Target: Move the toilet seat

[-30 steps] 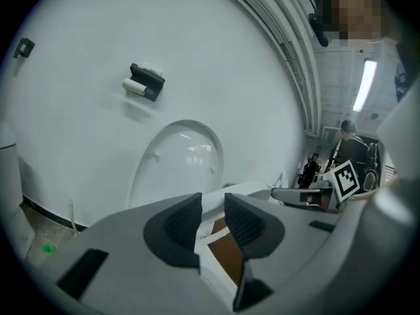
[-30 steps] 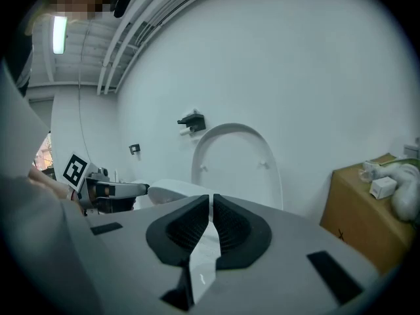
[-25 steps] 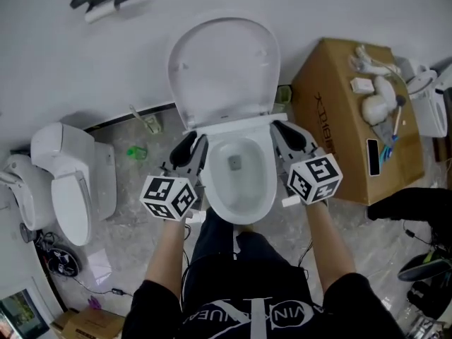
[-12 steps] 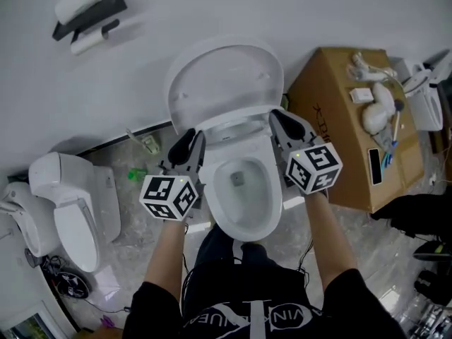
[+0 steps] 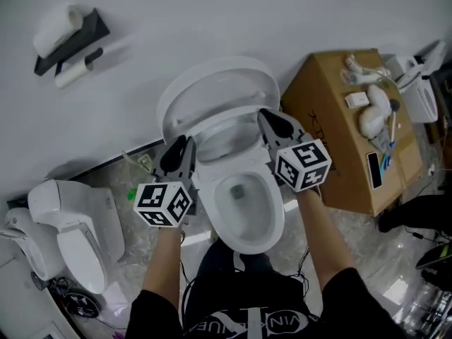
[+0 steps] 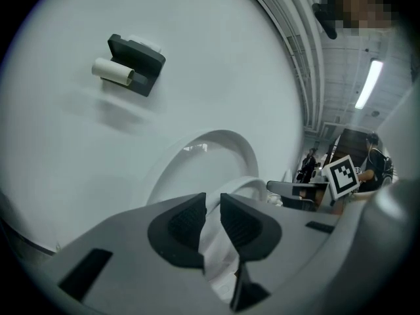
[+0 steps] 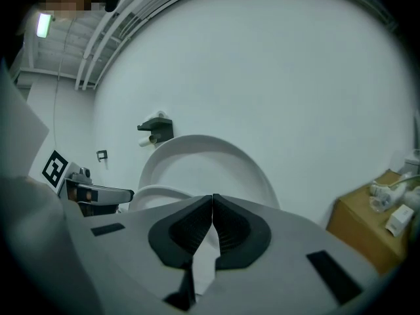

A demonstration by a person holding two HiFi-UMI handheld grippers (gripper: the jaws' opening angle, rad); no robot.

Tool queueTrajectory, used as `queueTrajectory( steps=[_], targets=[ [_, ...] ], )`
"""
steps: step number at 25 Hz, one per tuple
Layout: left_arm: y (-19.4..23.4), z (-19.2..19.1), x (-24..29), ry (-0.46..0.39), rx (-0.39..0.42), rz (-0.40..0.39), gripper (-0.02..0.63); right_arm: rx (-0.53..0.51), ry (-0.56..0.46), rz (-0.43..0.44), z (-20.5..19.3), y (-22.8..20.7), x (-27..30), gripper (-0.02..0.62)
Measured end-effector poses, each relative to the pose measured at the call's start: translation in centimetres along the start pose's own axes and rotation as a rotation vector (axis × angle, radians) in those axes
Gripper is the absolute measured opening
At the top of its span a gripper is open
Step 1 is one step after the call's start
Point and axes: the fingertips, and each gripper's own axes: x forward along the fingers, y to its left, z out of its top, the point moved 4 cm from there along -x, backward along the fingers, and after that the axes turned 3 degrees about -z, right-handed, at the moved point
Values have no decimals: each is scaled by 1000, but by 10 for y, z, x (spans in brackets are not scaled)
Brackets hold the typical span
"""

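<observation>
— White wall [image 5: 212, 13] behind, grey stone floor [image 5: 353, 232] below. Where is the toilet seat [image 6: 251, 180]?
— Tilted partway up, between the lid [image 5: 212, 83], which leans on the wall, and the bowl [image 5: 244, 244].
— And the fingers?
— The left gripper [image 5: 183, 142] sits at the seat's left edge. Its fingers have just been closing and a narrow gap is left. The toilet's white shows through it, but I see no pad pressing on it. The right gripper [image 5: 263, 114] is at the seat's right edge, fingers clenched tip to tip with nothing between the tips.
— What crowds it?
— On the right, a cardboard box [image 5: 332, 154] stands just beside the bowl, with white fittings [image 5: 371, 104] and a dark flat slab [image 5: 373, 169] on top. On the left, a second toilet [image 5: 78, 239] stands well apart, with a small green thing [image 5: 132, 194] on the floor between it and the bowl. The paper holder [image 5: 67, 34] hangs high on the wall, up left, apart from the lid.
— Room to move?
— The lid's back is against the wall. There is open floor left of the bowl, while the box's edge closes the right. The person [image 5: 240, 302] stands at the bowl's front rim.
</observation>
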Motion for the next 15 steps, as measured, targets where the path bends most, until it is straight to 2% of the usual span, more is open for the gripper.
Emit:
queueTrajectory(
  steps=[10, 15],
  targets=[
    [10, 4, 10, -10, 5, 23, 69, 6, -19, -51, 2, -2, 15, -2],
    [8, 4, 9, -15, 14, 21, 69, 16, -12, -48, 2, -2, 13, -3]
  ],
)
